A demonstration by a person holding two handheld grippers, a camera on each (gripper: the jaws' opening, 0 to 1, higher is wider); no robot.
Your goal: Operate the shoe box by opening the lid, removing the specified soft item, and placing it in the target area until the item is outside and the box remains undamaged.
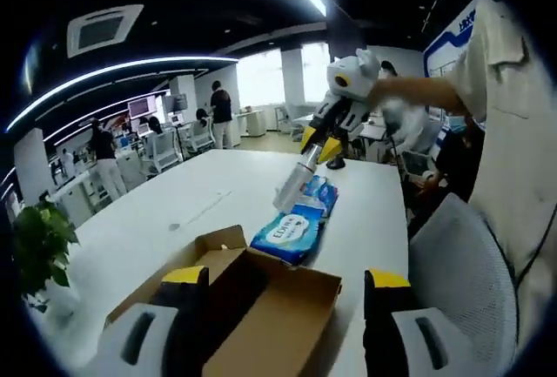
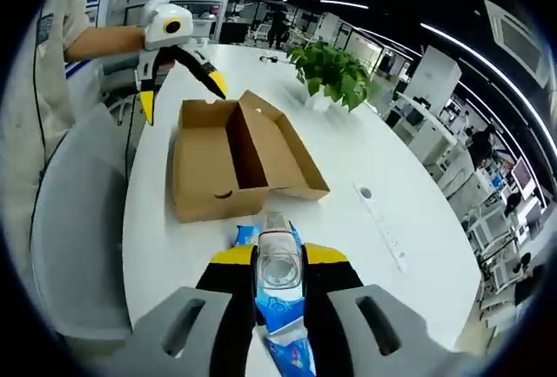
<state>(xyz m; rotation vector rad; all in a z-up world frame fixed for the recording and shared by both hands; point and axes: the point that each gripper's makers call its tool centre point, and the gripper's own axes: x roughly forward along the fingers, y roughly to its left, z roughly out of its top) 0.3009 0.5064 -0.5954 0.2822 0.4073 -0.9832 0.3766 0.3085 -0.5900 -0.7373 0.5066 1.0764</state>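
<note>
Clamping my right gripper [image 2: 278,286] on the blue tissue pack [image 1: 294,225] lying on the table [image 1: 200,198] beside the open box [image 2: 235,155], I hold my left gripper [image 1: 287,294] spread apart over it.

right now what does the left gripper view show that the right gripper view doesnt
Left gripper view alone: the right gripper seen from outside, jaws shut on the blue tissue pack, and people standing far behind.

Right gripper view alone: the left gripper from outside, open beside the shoe box, and a small object and strip lying on the white table.

Both: the open box, the pack, the table, the potted plant.
</note>
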